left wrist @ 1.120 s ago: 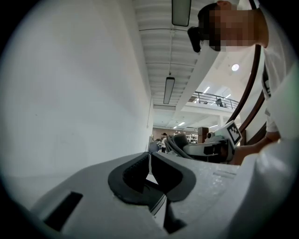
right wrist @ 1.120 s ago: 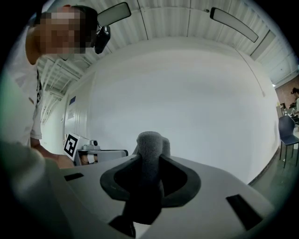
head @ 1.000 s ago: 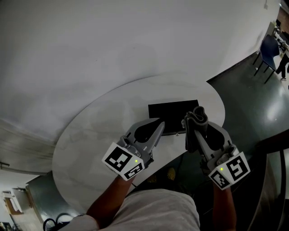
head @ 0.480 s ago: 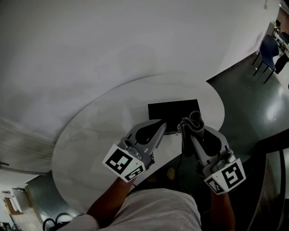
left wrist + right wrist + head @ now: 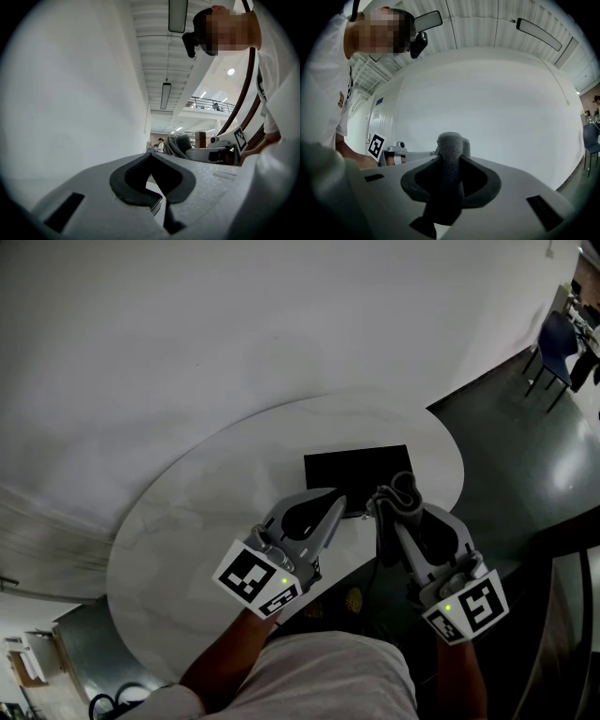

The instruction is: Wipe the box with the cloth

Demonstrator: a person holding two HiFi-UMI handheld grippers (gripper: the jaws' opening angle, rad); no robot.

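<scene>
1. The box point(image 5: 358, 474) is a flat, dark, rectangular thing lying on the round white tabletop point(image 5: 206, 512). It sits toward the near right part of the tabletop, with its near long side close to the edge nearest the person
2. The cloth point(image 5: 401, 491) is a grey, thick, soft piece, bunched into folds. It is off the tabletop and stands up out of the right gripper point(image 5: 392, 512), above the box's near right corner. I cannot tell whether it touches the box yet
3. In the right gripper view the jaws are clamped on the cloth's middle. A rounded wad pokes out past the tips and a tail hangs down behind the pads
4. The left gripper point(image 5: 330, 498) has its jaws brought together at the tips with nothing between them. In the head view it lies over the box's near left corner, but whether it rests on the box cannot be told
5. The cloth looks light and limp, so it should give under pressure. I judge that the wad ahead of the tips is the part to press on the lid
6. The box looks stiff, smooth and light, so it is likely to slide on the slick tabletop when rubbed. Holding down the near left corner, or bracing that edge, would keep it in place
7. The grip on the cloth looks deep enough to hold, though a loose tail could drag or catch at the box's edge
</scene>
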